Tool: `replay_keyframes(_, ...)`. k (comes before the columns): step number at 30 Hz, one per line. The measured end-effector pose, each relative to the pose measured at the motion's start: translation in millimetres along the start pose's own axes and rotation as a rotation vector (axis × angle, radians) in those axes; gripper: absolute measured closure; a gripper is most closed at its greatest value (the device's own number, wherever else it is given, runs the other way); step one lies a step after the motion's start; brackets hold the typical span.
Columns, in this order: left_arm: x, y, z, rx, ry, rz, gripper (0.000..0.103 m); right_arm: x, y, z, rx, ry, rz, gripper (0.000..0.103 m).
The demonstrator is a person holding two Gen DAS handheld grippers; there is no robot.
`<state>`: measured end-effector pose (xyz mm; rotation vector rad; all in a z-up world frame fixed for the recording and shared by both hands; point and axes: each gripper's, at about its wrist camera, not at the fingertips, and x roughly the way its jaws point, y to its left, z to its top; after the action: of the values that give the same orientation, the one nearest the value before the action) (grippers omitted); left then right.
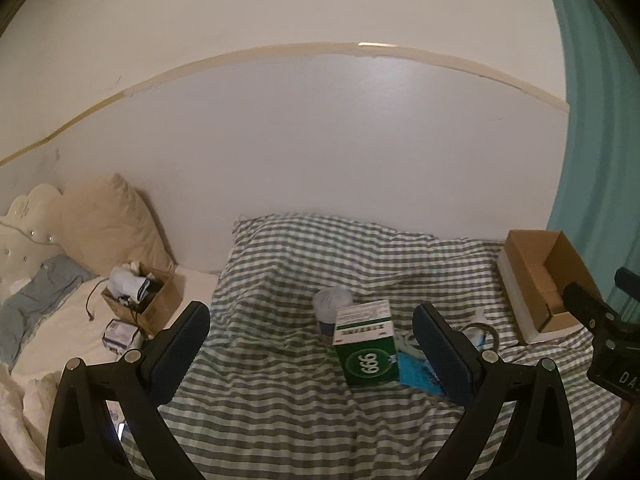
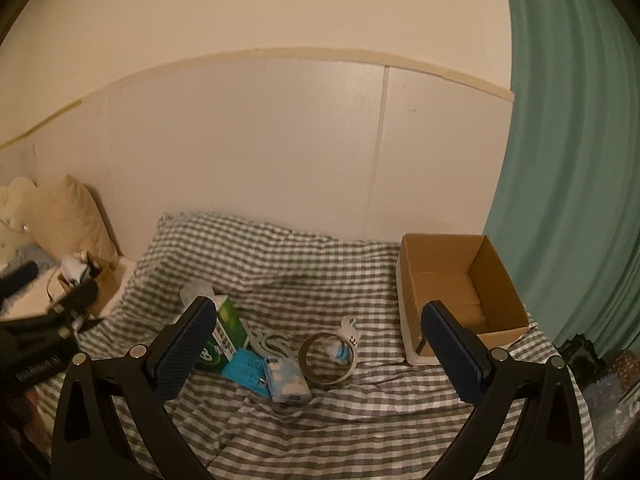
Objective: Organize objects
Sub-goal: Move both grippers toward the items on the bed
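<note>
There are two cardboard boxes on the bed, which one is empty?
The box by the teal curtain, on the checked blanket: its inside shows only bare cardboard. The other box, near the pillow, is stuffed with white cloth and cables.

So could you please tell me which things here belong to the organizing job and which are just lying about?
For the job: green cardboard medicine box, blue cloud-print case, metal ring, empty brown cardboard box.
Lying about: beige pillow, teal curtain.

Matt cardboard box (image 2: 460,280), checked cloth bedcover (image 2: 320,420)
</note>
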<state>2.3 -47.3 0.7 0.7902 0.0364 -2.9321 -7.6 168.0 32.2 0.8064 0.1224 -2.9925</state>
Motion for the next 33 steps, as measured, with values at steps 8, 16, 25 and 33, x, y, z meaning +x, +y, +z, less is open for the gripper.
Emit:
replay_keyframes(8,40.9,6.9,-7.4,-0.073,0.067,0.021,0.000,44.6,6.9,-5.5,-0.004,0.060,-0.023,0.000)
replay_keyframes(16,106.6,-22.8,-31.8,-0.042,0.193,-0.014,0.000,101.9,-8.1,-23.3,-0.033,0.145,-0.062,0.000)
replay_keyframes(25,166.5,-53.0,-62.7,0.043,0.283,-0.022,0.000,161.5,-14.3,-73.3,-0.011,0.323,0.037,0.006)
replay_keyframes(33,210.4,-60.2,-66.2,-0.037,0.320,-0.113,0.000,198.8,-10.7,-110.0,0.030,0.447,0.143,0.016)
